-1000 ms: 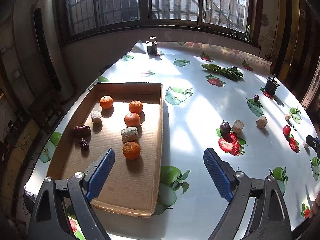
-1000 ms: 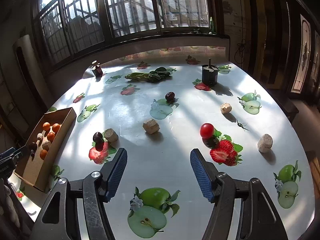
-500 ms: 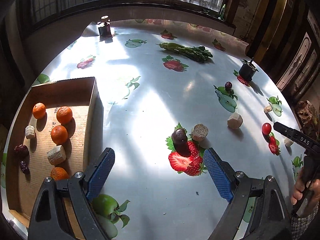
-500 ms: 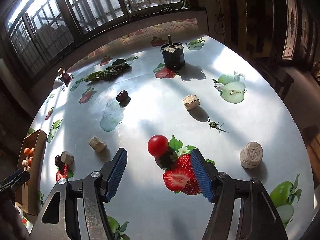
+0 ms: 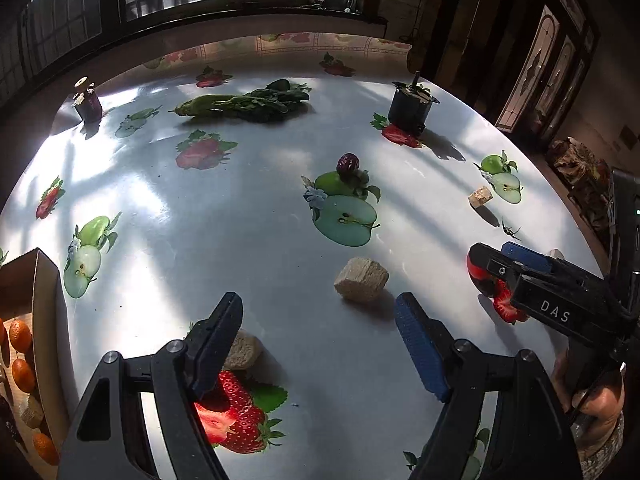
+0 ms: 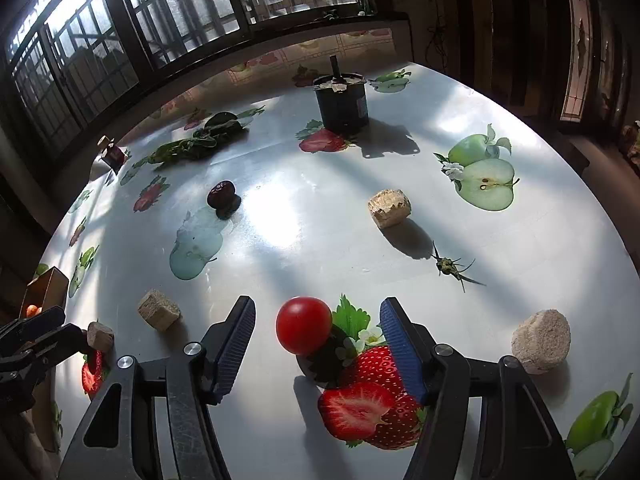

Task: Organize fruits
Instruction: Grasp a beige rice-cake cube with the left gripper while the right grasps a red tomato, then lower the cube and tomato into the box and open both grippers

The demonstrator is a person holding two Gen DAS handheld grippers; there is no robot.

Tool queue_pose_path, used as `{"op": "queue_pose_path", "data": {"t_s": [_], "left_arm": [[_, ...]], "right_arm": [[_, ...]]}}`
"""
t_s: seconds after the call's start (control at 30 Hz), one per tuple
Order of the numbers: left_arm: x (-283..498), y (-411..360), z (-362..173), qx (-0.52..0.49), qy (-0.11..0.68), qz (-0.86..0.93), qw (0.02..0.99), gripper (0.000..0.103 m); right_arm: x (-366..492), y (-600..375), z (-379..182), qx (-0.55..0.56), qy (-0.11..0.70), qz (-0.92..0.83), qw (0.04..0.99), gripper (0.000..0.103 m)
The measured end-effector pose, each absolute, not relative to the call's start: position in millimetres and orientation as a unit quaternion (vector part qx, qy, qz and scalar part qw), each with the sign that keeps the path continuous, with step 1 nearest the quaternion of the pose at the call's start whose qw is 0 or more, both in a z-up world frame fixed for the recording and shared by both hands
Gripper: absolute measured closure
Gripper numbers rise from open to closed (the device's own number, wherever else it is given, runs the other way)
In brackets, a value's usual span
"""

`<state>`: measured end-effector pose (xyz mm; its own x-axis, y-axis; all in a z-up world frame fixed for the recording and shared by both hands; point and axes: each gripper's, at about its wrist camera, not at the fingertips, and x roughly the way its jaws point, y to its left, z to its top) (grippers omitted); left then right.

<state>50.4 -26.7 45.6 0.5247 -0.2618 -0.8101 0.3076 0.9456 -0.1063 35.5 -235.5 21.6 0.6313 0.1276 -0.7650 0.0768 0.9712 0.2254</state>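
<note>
Glossy fruit-print table (image 6: 304,208) carries scattered items; cardboard box (image 5: 44,304) sits at nine o'clock, oranges inside. Right gripper (image 6: 318,344), fingers spread and released, brackets the red cherry tomato (image 6: 304,330): pick-up stage. Next, judged: close gently, lift clear. Left gripper (image 5: 318,332) hangs released, empty.

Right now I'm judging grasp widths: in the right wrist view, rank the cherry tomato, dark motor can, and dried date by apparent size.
1. Dark motor can
2. Cherry tomato, though nearness inflates it
3. Dried date
</note>
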Motion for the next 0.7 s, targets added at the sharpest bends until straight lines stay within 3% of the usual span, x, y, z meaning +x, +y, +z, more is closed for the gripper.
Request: {"op": "queue_pose_path", "data": {"t_s": [0.2, 0.33, 0.47, 0.7], "left_arm": [[67, -56, 21, 0.057, 0.467, -0.164, 0.867, 0.029], [68, -63, 12, 0.072, 0.474, -0.162, 0.862, 0.067], [63, -62, 12, 0.069, 0.471, -0.158, 0.865, 0.068], [34, -41, 39, 0.049, 0.444, -0.150, 0.882, 0.068]], "right_arm": [[40, -231, 15, 0.111, 0.443, 0.020, 0.889, 0.050], [41, -225, 12, 0.099, 0.449, 0.022, 0.888, 0.052], [40, -224, 11, 0.088, 0.449, 0.018, 0.889, 0.071], [38, -227, 15, 0.102, 0.440, 0.018, 0.892, 0.071]]}}
